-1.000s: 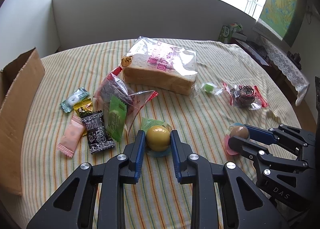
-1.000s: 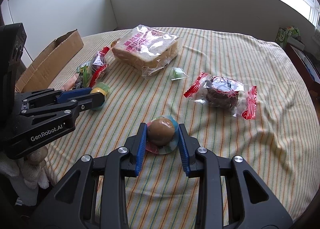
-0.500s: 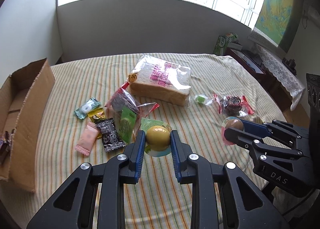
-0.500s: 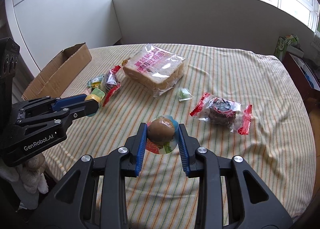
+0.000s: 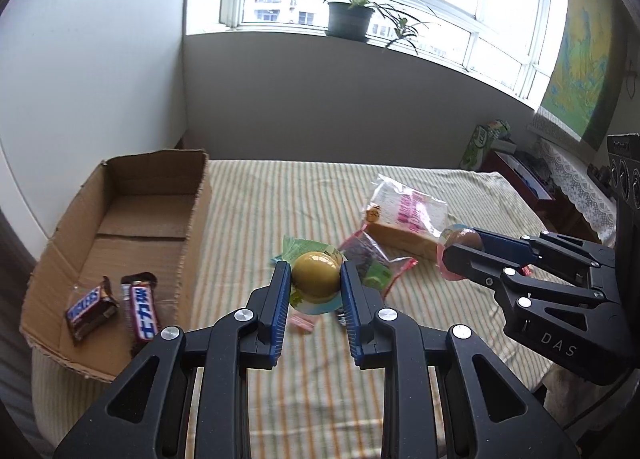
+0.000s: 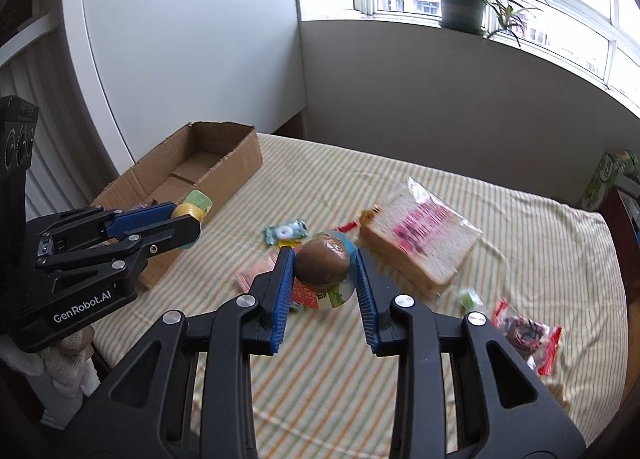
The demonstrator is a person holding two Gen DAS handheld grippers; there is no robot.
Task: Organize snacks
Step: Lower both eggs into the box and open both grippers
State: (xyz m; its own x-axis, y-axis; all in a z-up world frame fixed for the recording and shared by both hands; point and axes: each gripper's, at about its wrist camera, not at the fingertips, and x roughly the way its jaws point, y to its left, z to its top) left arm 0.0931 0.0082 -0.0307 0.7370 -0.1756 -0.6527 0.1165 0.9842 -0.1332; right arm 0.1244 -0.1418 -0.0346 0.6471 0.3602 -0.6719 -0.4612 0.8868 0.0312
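Left wrist view: left gripper (image 5: 315, 286) clamps a yellow jelly cup (image 5: 315, 281) at centre frame, right gripper (image 6: 323, 273) pinches a brown jelly cup (image 6: 322, 267), both mid-carry, and next they need lining up over the cardboard box (image 5: 132, 219) at left.

potted plant (image 5: 347, 15) on windowsill | wall map (image 5: 578, 59) right | striped tablecloth (image 5: 280, 199)

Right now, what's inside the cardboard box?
In the cardboard box, two chocolate bars lie at the near end; the rest of the visible floor is bare. In the right wrist view the left tool covers that near end.
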